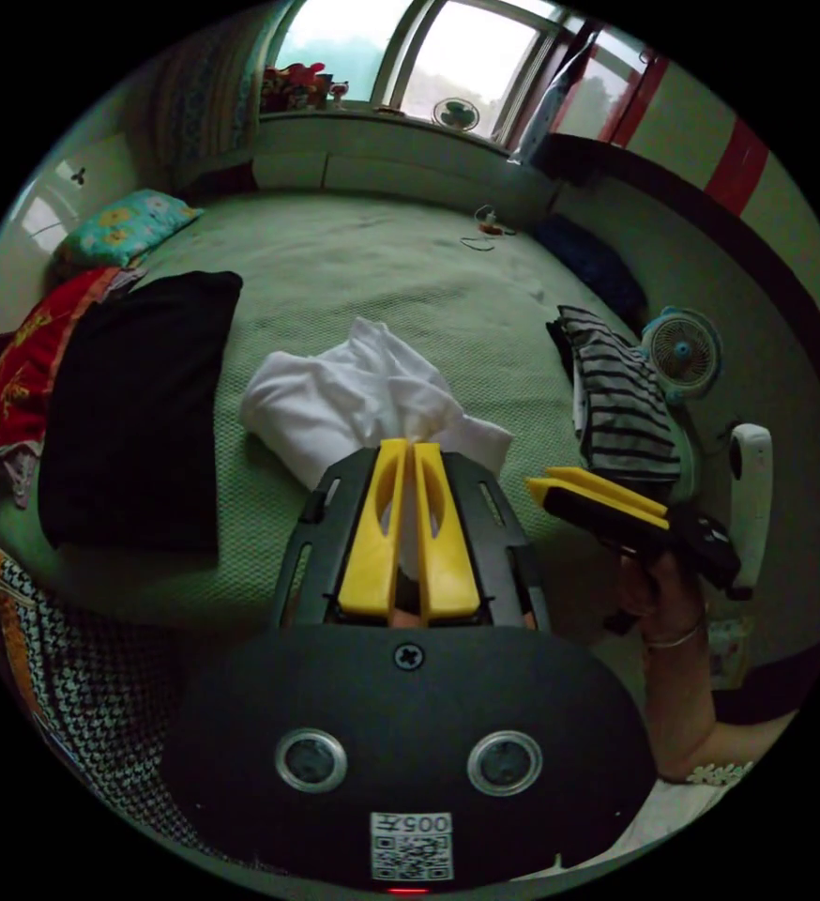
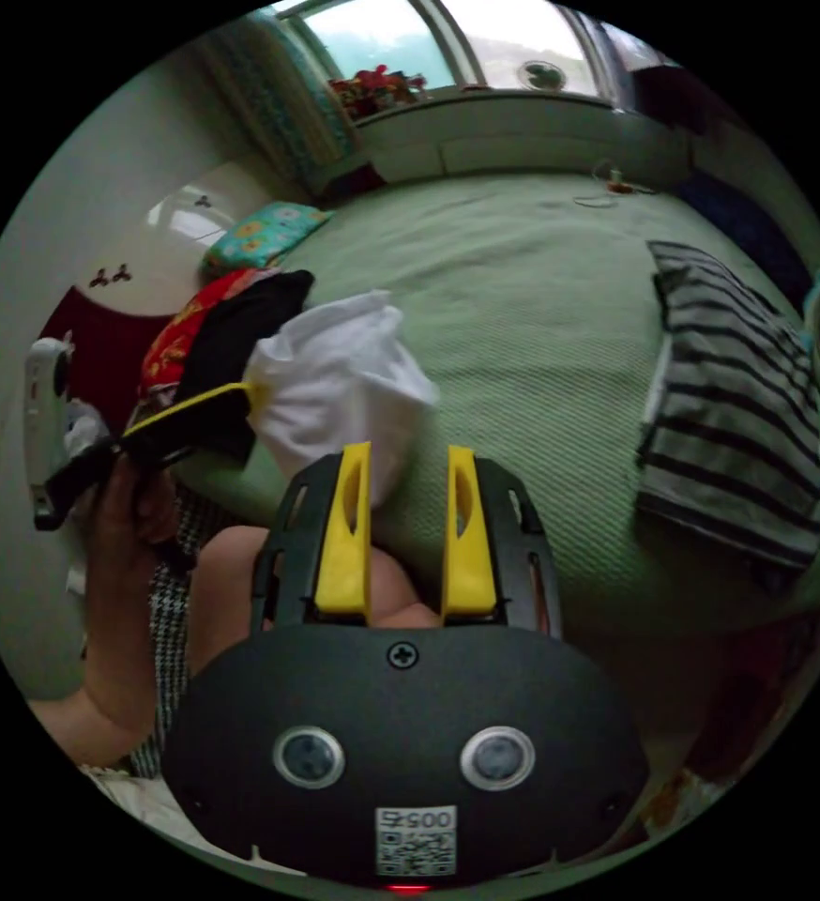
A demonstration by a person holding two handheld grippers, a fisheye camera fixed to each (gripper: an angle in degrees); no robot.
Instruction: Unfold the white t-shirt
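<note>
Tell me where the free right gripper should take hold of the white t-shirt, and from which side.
Grip the loose lobe of the white t-shirt bulging away from the left gripper, which pinches its other edge. The right gripper is open just below that bunch, so I'd come in from the near bed edge, pushing forward onto the rounded fold. Pulling apart from the left's pinch should probably spread it over the green bedcover.

Soft, creased white t-shirt (image 1: 363, 394) cloth on a matt, nubbly-textured green bedspread (image 1: 335, 263)
</note>
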